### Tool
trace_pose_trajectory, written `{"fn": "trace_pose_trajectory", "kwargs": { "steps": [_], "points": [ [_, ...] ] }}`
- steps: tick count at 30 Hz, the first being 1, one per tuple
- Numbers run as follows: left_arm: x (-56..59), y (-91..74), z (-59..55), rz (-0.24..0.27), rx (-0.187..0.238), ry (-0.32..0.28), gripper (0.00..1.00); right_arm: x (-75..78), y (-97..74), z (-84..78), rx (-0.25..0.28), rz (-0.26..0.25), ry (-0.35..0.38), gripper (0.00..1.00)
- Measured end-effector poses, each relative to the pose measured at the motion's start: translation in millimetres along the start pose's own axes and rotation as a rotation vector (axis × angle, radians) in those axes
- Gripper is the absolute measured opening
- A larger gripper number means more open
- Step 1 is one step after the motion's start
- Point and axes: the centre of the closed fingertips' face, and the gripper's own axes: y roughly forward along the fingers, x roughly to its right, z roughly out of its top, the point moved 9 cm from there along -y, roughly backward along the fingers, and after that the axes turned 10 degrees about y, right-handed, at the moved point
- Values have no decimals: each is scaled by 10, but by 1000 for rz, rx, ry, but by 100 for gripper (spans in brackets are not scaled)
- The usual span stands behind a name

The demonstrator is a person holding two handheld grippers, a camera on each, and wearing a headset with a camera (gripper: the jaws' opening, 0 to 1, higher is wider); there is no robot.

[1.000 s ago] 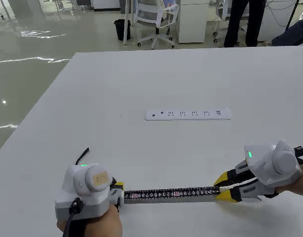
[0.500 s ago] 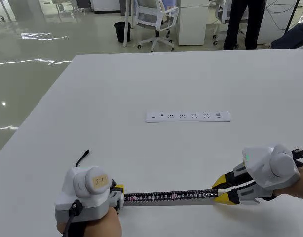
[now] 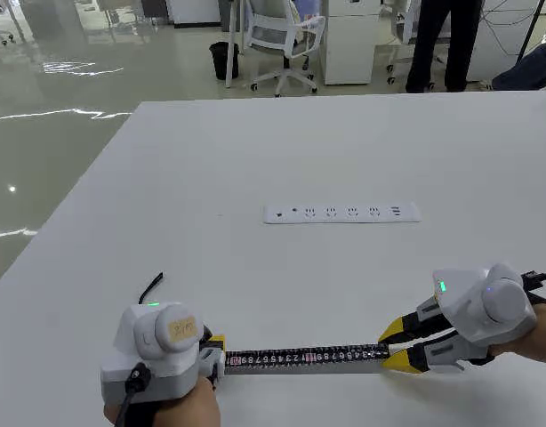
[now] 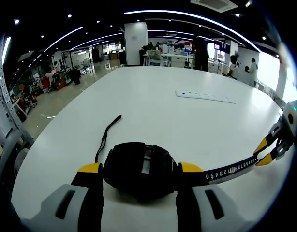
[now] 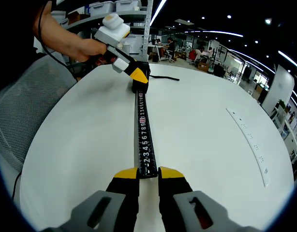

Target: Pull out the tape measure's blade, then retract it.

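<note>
My left gripper (image 4: 140, 168) is shut on the black tape measure case (image 4: 141, 166), gripping it from both sides on the white table (image 3: 255, 151). The blade (image 3: 304, 358), dark with white numbers, runs flat over the table from the case to my right gripper (image 3: 394, 345). In the right gripper view the right gripper (image 5: 147, 173) is shut on the blade (image 5: 142, 130) at its end. The case (image 5: 140, 79) sits at the far end in the left gripper (image 5: 135, 73). The left gripper's body (image 3: 162, 342) hides most of the case in the head view.
A white power strip (image 3: 341, 213) lies mid-table beyond the grippers. A thin black strap (image 3: 149, 286) trails on the table left of the case. Past the table's far edge stand an office chair (image 3: 280, 36), a black bin (image 3: 223, 59) and a person (image 3: 437, 40).
The right gripper has shifted slightly left toward the case, and the stretch of blade between the grippers looks a little shorter. The left gripper stays put.
</note>
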Motion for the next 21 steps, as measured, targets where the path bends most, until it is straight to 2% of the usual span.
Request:
{"fn": "trace_pose_trajectory", "kwargs": {
  "steps": [21],
  "points": [
    [3,-5,4,2,-5,-2,56,-5,38,55,11,10,-6,14]
  ]
}}
